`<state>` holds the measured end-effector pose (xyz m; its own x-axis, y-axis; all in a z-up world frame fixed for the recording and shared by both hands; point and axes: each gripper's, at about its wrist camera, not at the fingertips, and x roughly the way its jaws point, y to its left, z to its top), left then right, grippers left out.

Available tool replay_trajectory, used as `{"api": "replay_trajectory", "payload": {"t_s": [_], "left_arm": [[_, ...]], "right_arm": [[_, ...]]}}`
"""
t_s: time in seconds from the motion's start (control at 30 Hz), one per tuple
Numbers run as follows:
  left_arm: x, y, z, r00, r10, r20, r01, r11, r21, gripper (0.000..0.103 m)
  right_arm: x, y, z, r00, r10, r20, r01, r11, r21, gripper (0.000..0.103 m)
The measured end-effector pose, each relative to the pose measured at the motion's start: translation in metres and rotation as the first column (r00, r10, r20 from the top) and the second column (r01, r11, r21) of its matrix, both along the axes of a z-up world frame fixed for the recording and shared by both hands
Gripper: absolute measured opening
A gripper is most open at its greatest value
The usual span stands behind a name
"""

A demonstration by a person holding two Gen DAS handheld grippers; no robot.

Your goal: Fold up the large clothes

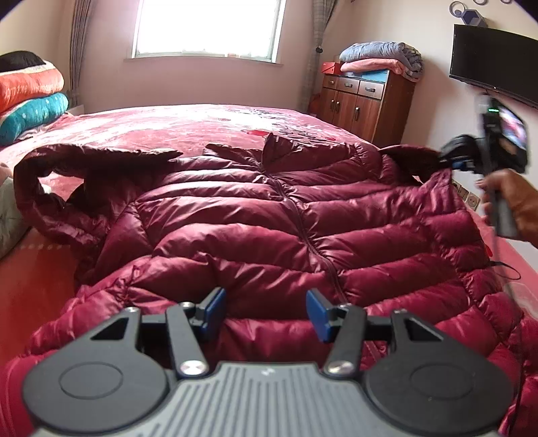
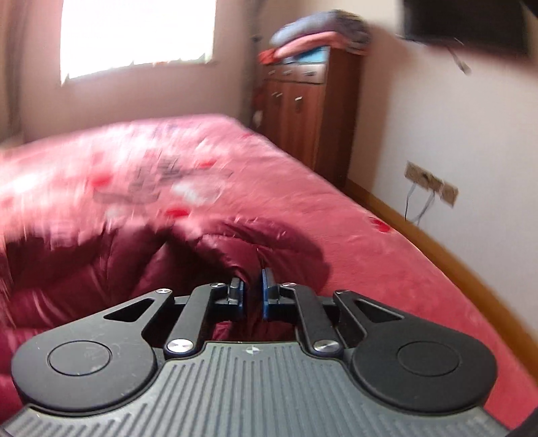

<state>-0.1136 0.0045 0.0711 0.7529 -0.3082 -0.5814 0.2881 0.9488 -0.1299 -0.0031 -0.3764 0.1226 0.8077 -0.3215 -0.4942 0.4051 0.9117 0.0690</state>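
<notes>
L gripper (image 1: 265, 311) agape over jacket (image 1: 285, 218) hem; R gripper (image 2: 251, 297) pinching sleeve (image 2: 269, 242) - bed (image 2: 370, 255)

We cannot read the printed pattern on the bedspread (image 2: 161, 181) in the right wrist view; motion smears it into streaks. The folded blankets (image 2: 319, 33) on the cabinet (image 2: 296, 111) are blurred there too, and the television (image 2: 470, 23) is cut by the top edge. In the left wrist view the right gripper (image 1: 450, 158) is blurred, and its fingertips disappear into the jacket (image 1: 302, 218) sleeve. The jacket's hem is hidden beneath the left gripper (image 1: 265, 311). The stacked quilts (image 1: 30, 97) run off the left edge.
</notes>
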Motion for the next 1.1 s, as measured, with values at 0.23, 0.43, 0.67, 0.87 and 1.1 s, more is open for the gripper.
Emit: {"api": "replay_trajectory", "payload": {"t_s": [0.23, 0.43, 0.67, 0.87, 1.1], "left_arm": [[-0.006, 0.000, 0.000, 0.999, -0.019, -0.036, 0.019, 1.000, -0.018, 0.053], [-0.012, -0.005, -0.003, 0.998, -0.028, -0.061, 0.029, 0.999, 0.016, 0.053], [-0.016, -0.006, -0.001, 0.997, -0.025, -0.072, 0.027, 0.999, 0.033, 0.053], [-0.016, -0.013, 0.004, 0.997, -0.024, -0.076, 0.027, 0.999, 0.037, 0.053], [-0.018, -0.020, 0.010, 0.997, -0.040, -0.065, 0.043, 0.998, 0.047, 0.053]], "right_arm": [[-0.146, -0.077, 0.007, 0.960, -0.222, 0.173, 0.137, 0.906, 0.401, 0.007], [-0.222, -0.105, -0.039, 0.955, -0.293, 0.037, 0.216, 0.779, 0.589, 0.007], [-0.238, -0.085, -0.009, 0.982, -0.188, -0.020, 0.182, 0.919, 0.350, 0.058], [-0.234, -0.067, 0.035, 0.996, -0.073, 0.040, 0.072, 0.997, 0.041, 0.099], [-0.169, -0.055, 0.076, 0.983, 0.179, -0.037, -0.183, 0.965, -0.187, 0.101]]}}
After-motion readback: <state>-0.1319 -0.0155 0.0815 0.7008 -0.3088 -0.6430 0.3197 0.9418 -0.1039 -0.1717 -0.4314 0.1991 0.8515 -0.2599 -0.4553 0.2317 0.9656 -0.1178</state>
